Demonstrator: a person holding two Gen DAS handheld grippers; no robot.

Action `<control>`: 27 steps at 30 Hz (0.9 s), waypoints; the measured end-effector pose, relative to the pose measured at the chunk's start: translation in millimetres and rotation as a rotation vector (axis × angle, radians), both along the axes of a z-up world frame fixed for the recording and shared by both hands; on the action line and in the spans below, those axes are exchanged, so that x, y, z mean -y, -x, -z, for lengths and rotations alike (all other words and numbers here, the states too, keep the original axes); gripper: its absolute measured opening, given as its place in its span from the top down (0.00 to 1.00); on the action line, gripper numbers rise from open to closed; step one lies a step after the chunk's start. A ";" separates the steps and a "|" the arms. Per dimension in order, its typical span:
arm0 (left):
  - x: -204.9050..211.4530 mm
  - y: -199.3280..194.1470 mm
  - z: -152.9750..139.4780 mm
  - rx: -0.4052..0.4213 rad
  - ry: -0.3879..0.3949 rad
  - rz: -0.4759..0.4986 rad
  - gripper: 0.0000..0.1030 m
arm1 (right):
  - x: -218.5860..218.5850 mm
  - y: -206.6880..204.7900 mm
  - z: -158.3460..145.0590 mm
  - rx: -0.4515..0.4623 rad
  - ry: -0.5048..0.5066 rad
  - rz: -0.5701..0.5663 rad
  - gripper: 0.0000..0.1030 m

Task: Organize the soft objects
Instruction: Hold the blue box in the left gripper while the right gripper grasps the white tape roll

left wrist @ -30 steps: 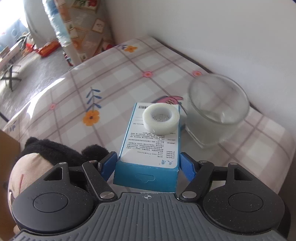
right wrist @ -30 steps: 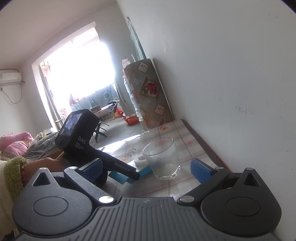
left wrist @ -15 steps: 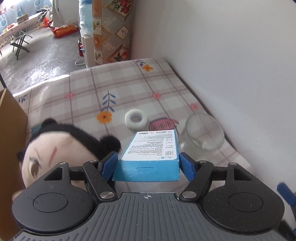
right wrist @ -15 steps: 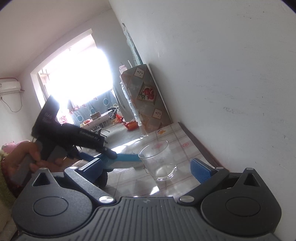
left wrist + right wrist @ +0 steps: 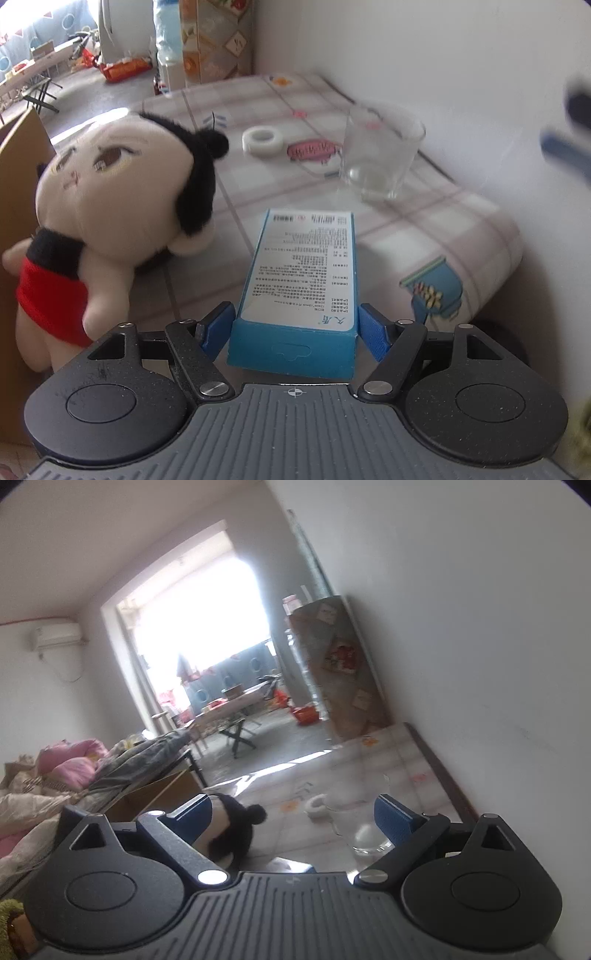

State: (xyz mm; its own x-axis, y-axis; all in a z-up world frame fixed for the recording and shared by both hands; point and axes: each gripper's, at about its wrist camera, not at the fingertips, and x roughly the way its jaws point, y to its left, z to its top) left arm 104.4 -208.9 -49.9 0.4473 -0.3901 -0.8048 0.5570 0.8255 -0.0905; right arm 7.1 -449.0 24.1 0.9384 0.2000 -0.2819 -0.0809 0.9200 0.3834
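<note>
Checked tablecloth (image 5: 424,221) carries doll (image 5: 122,184), tape roll (image 5: 263,138), glass (image 5: 380,151).

White walls (image 5: 461,609) — bright window (image 5: 199,616) beyond.

Left hand-held gripper (image 5: 296,325) clamped, right (image 5: 291,818) agape

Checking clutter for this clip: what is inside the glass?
The glass looks empty: through its clear wall only the checked cloth shows. Blur and glare on its base could hide a little water.
</note>
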 end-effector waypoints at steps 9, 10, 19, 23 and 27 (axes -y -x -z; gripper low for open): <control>-6.2 -13.7 -5.2 -0.017 0.096 0.046 0.17 | -28.1 -147.1 -30.3 -0.252 0.167 -0.242 0.38; -4.1 -16.1 -3.9 -0.014 0.093 0.051 0.17 | -31.5 -163.8 -28.4 -0.296 0.186 -0.262 0.40; -17.9 -31.2 8.8 -0.014 0.100 -0.008 0.30 | -58.8 -271.9 17.8 -0.571 0.380 -0.317 0.61; -20.9 -27.9 9.6 -0.023 0.104 0.010 0.30 | -67.2 -301.7 41.1 -0.677 0.457 -0.334 0.62; -23.5 -29.2 9.2 -0.031 0.118 0.011 0.30 | -70.1 -321.3 58.7 -0.766 0.519 -0.334 0.64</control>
State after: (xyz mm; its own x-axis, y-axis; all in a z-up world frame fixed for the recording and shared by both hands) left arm 133.6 -185.5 -59.1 0.4186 -0.4875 -0.7662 0.5614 0.8021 -0.2037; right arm 328.3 -378.9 -34.7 0.3832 0.1011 -0.9181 -0.2653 0.9641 -0.0046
